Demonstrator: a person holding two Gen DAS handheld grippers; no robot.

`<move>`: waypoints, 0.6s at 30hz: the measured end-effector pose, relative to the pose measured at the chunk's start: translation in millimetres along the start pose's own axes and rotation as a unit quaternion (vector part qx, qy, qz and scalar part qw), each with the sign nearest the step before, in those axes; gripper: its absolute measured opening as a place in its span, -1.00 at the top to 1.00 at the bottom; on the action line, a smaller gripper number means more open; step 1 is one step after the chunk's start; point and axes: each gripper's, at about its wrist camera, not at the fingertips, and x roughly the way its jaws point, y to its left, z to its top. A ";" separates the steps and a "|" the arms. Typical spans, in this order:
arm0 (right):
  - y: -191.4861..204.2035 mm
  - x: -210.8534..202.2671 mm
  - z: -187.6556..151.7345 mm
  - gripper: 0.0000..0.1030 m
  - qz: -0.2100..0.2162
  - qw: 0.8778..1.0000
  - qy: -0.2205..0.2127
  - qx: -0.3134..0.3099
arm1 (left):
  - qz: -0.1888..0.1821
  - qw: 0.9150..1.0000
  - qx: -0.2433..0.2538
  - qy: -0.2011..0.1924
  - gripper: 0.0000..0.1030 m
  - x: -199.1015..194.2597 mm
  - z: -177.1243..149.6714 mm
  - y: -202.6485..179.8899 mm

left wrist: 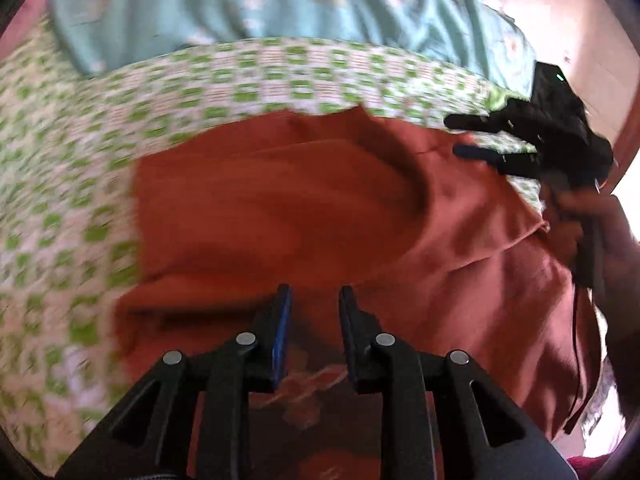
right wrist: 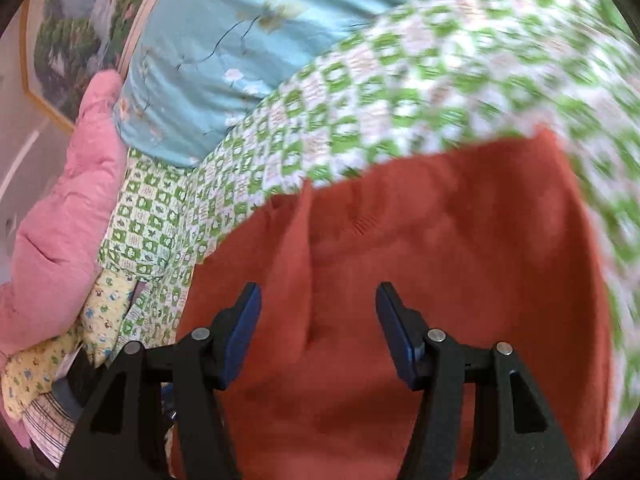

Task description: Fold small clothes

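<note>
The left gripper (left wrist: 315,300) hangs low over the near part of a rust-red garment (left wrist: 280,208), its two blue-padded fingers (left wrist: 282,328) parted by a narrow gap with nothing visibly pinched between them. The right gripper (right wrist: 318,300) stands wide apart over the same garment (right wrist: 440,260), jaws released, cloth lying beneath and between them but not gripped. From the left wrist view the right gripper (left wrist: 464,136) shows at the garment's far right edge, both fingers spread, held by the person's hand (left wrist: 612,240). The garment lies spread and rumpled on a green-and-white checked bedsheet (left wrist: 80,140), with a raised fold running across its middle. Beyond it, toward the head of the bed, lies a light blue flowered quilt (right wrist: 248,40). A pink padded blanket (right wrist: 60,220) is bunched at the bed's left edge in the right wrist view.
</note>
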 end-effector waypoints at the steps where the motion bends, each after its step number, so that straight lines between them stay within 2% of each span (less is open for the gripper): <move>1: 2.2 9.6 7.6 -0.18 0.000 1.000 0.004 -0.003 | 0.016 1.000 -0.007 0.002 0.44 -2.8 -2.7 9.9; 3: 7.1 36.2 25.0 -0.18 -0.004 1.000 0.021 -0.012 | 0.061 0.998 -0.023 0.006 0.42 -4.4 -7.4 32.5; 5: 9.8 60.2 35.5 -0.18 -0.011 0.999 0.031 -0.020 | 0.088 0.995 -0.043 0.019 0.47 -2.6 -12.9 54.0; 7: 10.3 85.3 40.7 -0.17 -0.019 0.998 0.055 -0.023 | 0.083 0.995 -0.057 0.022 0.56 -1.7 -14.6 63.7; 8: 9.8 93.6 41.5 -0.01 -0.029 0.997 0.062 -0.026 | 0.087 0.994 -0.060 0.024 0.56 0.7 -14.8 65.4; 9: 10.7 98.9 40.3 0.51 -0.036 0.997 0.064 -0.033 | 0.095 0.993 -0.059 0.026 0.56 4.1 -13.8 64.7; 10: 12.1 100.0 39.3 0.84 -0.039 0.996 0.063 -0.040 | 0.104 0.992 -0.060 0.026 0.57 5.7 -14.5 64.9; 11: 13.5 97.4 38.3 0.89 -0.041 0.997 0.058 -0.043 | 0.112 0.991 -0.063 0.023 0.59 7.0 -14.4 65.1; 14: 24.6 66.2 38.6 0.89 -0.033 0.998 0.010 -0.053 | 0.133 0.989 -0.056 0.016 0.59 11.9 -11.9 58.3; 18: 28.7 -26.5 22.7 0.89 -0.022 0.991 -0.123 -0.048 | 0.139 0.988 -0.062 0.018 0.66 16.5 -13.1 57.4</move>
